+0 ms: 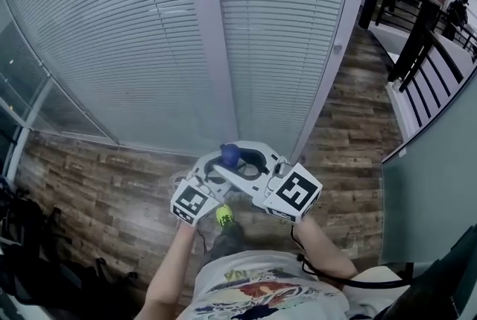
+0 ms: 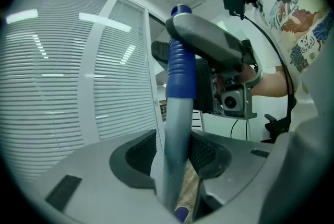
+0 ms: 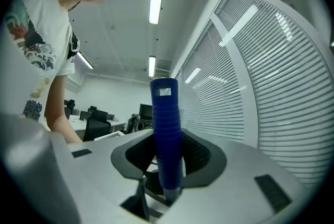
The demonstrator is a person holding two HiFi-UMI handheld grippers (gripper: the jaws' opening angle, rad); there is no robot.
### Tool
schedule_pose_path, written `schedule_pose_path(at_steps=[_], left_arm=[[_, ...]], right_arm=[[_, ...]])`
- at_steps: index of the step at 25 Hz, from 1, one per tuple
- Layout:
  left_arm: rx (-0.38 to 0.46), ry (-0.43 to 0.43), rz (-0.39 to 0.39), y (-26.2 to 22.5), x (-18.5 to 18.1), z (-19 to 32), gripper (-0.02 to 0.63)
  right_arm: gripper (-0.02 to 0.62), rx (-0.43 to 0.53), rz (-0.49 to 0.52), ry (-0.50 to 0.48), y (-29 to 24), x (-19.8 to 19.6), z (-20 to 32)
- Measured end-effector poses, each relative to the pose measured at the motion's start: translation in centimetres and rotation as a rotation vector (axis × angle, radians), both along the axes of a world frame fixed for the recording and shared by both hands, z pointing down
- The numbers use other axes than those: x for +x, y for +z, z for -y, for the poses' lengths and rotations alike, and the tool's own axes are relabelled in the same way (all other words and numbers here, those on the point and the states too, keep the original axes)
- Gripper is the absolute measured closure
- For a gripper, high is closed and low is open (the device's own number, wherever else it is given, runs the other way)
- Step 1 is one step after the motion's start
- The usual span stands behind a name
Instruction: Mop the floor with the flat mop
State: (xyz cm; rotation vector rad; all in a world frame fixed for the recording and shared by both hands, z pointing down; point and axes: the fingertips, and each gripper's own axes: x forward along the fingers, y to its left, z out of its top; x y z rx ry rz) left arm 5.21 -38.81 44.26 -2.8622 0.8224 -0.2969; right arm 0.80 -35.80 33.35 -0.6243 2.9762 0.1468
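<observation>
In the head view I hold both grippers close together in front of my chest, over the top of the flat mop's handle (image 1: 231, 154). The handle is a grey pole (image 2: 175, 139) with a ribbed blue grip (image 3: 166, 129) on its end. My right gripper (image 3: 167, 163) is shut on the blue grip, both pads against it. My left gripper (image 2: 175, 157) straddles the grey pole just below; one pad touches it and a slit shows at the other. A yellow-green piece (image 1: 223, 215) shows on the pole lower down. The mop head is hidden.
A glass wall with closed venetian blinds (image 1: 149, 35) stands just ahead. Wood-plank floor (image 1: 97, 192) runs left and right. A black railing (image 1: 432, 65) and a grey-green wall (image 1: 432, 192) are on the right. Dark bags (image 1: 30, 251) lie at the lower left.
</observation>
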Motion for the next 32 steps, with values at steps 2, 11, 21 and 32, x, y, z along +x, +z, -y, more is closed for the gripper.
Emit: schedule_pose_path(at_steps=[2,11,21,32], left_arm=[[-0.027,0.032,-0.011,0.3,0.8,-1.7,0.462],[-0.099,0.03,-0.056,2.5,2.1,-8.0,0.495],[-0.221,-0.017,-0.096,5.1,0.7,-15.7,0.474],[-0.237,-0.052,-0.112,7.5,-0.4,-30.2,0.453]], right_arm=[[0.459,-0.017,0.008,-0.017,0.5,0.3,-1.9],[0.442,-0.117,0.101,-0.121,2.5,1.6,-8.6],[0.42,-0.214,0.06,-0.199,5.4,0.0,-17.2],[0.416,-0.218,-0.037,-0.229,8.7,-1.7,-32.8]])
